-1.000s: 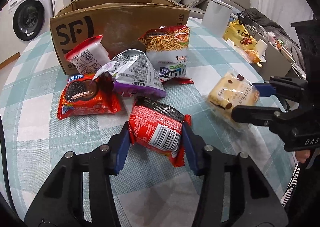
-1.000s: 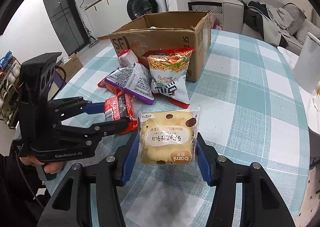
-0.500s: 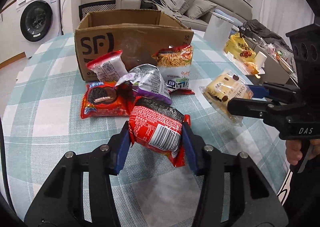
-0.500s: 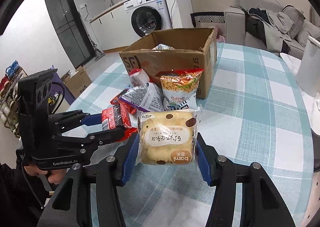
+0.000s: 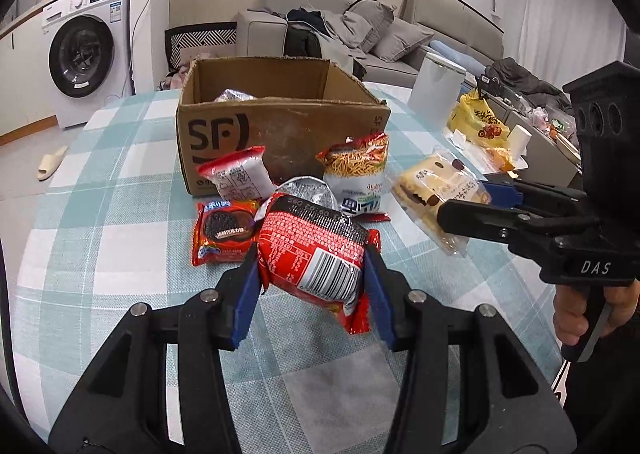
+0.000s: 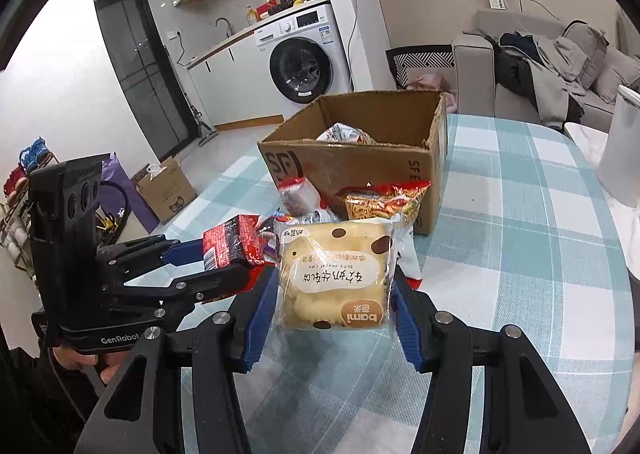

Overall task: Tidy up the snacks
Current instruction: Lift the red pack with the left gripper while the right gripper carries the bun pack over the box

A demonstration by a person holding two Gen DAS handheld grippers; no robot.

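My left gripper [image 5: 310, 286] is shut on a red noodle packet [image 5: 316, 250] and holds it above the table; it also shows in the right wrist view [image 6: 230, 244]. My right gripper [image 6: 332, 304] is shut on a yellow soft cake packet [image 6: 334, 278], also held in the air, seen from the left wrist view [image 5: 436, 190]. An open cardboard box [image 5: 280, 126] stands behind, with a packet inside [image 6: 346, 133]. Several snacks lie in front of it: a red cookie packet [image 5: 222, 230], a white-red packet [image 5: 236, 174], a noodle-snack bag [image 5: 358, 170].
The table has a blue checked cloth [image 5: 120, 238]. A white canister [image 5: 438, 88] and a yellow bag [image 5: 478, 122] stand at the far right. A sofa and a washing machine [image 5: 82, 50] are beyond the table.
Both grippers have risen with their packets; the box's inside now shows. The snacks on the table have not moved.
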